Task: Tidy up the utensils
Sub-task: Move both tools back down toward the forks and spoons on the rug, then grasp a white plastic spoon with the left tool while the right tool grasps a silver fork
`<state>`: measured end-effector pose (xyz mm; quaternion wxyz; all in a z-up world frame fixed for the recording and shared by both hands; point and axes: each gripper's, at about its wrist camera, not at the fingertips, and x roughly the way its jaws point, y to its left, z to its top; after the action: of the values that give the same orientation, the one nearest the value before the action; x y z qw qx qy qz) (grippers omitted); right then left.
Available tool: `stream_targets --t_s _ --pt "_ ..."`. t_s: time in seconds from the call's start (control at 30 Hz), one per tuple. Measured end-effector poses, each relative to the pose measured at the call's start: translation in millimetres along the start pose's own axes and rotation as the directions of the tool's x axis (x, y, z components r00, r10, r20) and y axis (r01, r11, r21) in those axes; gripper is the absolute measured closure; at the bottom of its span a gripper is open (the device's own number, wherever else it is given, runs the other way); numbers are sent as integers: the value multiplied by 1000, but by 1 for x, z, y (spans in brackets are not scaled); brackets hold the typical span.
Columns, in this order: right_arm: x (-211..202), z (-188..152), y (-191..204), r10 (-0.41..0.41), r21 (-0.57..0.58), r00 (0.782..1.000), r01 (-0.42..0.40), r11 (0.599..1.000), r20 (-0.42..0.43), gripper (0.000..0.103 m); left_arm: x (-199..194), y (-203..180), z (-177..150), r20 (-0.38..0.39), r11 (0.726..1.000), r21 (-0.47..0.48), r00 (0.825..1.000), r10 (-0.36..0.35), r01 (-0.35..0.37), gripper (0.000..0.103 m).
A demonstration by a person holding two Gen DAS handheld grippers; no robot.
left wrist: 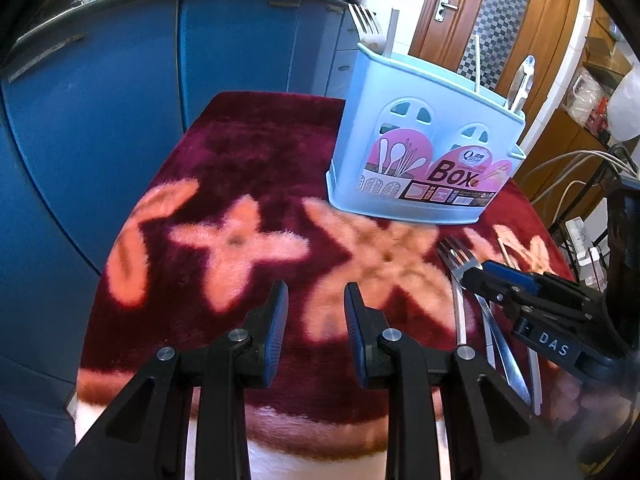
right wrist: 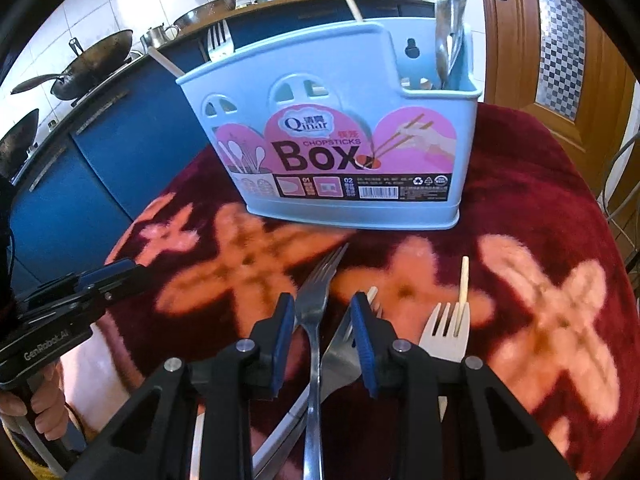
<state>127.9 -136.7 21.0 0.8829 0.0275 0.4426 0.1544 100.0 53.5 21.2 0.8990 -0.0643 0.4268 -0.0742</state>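
A light blue chopsticks box (right wrist: 336,136) stands on the red flowered blanket (right wrist: 540,200), holding a fork (right wrist: 219,42), chopsticks and a spoon (right wrist: 450,20); it also shows in the left wrist view (left wrist: 424,148). Several forks lie in front of it. My right gripper (right wrist: 322,340) is open, its jaws on either side of a steel fork (right wrist: 316,304), just above it. A white fork (right wrist: 446,332) and a chopstick (right wrist: 463,280) lie to its right. My left gripper (left wrist: 316,328) is open and empty above the blanket, left of the forks (left wrist: 460,264).
Blue kitchen cabinets (left wrist: 120,100) with woks and pots on the counter (right wrist: 96,60) stand behind and to the left. A wooden door (left wrist: 480,12) is at the back right. Cables (left wrist: 580,168) hang off the right edge.
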Motion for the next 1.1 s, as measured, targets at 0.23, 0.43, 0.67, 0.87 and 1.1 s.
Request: stream_targets --t_s 0.23,0.43,0.67,0.87,1.1 --pt "11 10 5 -16 -61 1000 15 998 -24 71 1 -1 0 -1 1000 4 1000 -4 4 74" --pt "19 16 9 3 -78 999 -7 997 -42 88 0 -3 -1 -2 1000 6 1000 -5 5 74" --pt "2 18 -1 90 -17 996 -90 996 20 93 1 -9 -2 -7 1000 19 1000 -17 17 74" --pt "-25 14 -13 121 31 989 -124 992 84 95 2 -27 -2 -27 996 61 998 -62 63 74" --pt "-57 3 -28 126 83 979 -140 987 161 95 8 -55 -2 -79 984 102 988 -135 143 74"
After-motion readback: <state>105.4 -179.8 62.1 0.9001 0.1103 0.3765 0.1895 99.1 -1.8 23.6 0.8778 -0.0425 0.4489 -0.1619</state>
